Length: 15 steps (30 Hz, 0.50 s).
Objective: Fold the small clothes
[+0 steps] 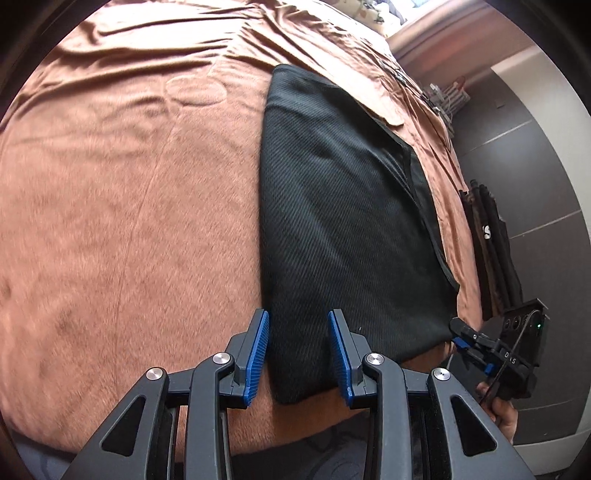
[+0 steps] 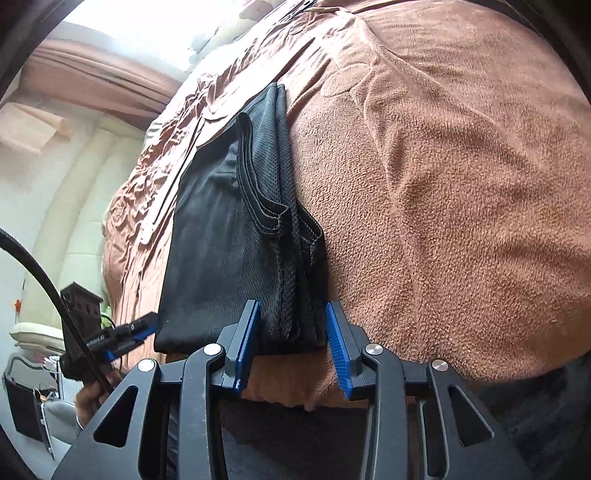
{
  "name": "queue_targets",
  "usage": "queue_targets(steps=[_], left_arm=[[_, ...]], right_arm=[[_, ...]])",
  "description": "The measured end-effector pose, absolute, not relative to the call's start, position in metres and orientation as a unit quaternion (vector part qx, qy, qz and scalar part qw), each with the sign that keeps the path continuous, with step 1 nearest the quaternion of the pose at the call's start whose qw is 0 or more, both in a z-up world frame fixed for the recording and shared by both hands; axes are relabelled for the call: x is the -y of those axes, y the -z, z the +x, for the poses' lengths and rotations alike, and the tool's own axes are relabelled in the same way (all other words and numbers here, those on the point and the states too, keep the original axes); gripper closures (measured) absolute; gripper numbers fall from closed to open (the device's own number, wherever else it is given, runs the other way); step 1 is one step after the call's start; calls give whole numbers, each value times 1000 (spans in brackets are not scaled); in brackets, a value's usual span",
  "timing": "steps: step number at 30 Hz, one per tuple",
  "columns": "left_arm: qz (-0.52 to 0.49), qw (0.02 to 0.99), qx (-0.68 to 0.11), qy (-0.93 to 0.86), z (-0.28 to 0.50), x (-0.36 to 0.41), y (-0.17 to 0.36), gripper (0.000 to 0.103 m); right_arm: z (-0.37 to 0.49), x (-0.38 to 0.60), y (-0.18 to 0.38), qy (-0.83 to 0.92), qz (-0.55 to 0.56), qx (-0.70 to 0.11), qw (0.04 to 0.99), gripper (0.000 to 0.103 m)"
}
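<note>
A black mesh garment (image 1: 343,221) lies folded lengthwise on the brown blanket (image 1: 129,221). My left gripper (image 1: 299,354) is open, its blue pads straddling the near left corner of the garment. My right gripper (image 2: 291,343) is open, its pads either side of the near right corner, where the stitched layered edges (image 2: 280,221) show. The garment also fills the middle of the right wrist view (image 2: 229,240). Each gripper shows in the other's view: the right one (image 1: 476,343) at the garment's right corner, the left one (image 2: 125,332) at its left corner.
The brown blanket covers the bed (image 2: 461,166) and is wrinkled toward the far side. The bed's near edge runs just under both grippers. Dark floor and a white wall (image 1: 535,166) lie to the right of the bed. A window (image 2: 147,22) is beyond.
</note>
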<state>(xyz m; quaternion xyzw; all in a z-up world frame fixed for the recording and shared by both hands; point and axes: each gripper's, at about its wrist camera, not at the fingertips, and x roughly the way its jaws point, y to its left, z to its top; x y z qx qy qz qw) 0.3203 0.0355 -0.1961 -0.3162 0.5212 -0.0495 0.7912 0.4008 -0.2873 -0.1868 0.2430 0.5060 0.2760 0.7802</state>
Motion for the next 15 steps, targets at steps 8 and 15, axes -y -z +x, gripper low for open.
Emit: queue_targets(steps=[8, 15], left_arm=[[-357, 780, -510, 59, 302, -32, 209, 69], [-404, 767, -496, 52, 297, -41, 218, 76]], right_arm=[[402, 281, 187, -276, 236, -504, 783, 69], [399, 279, 188, -267, 234, -501, 789, 80]])
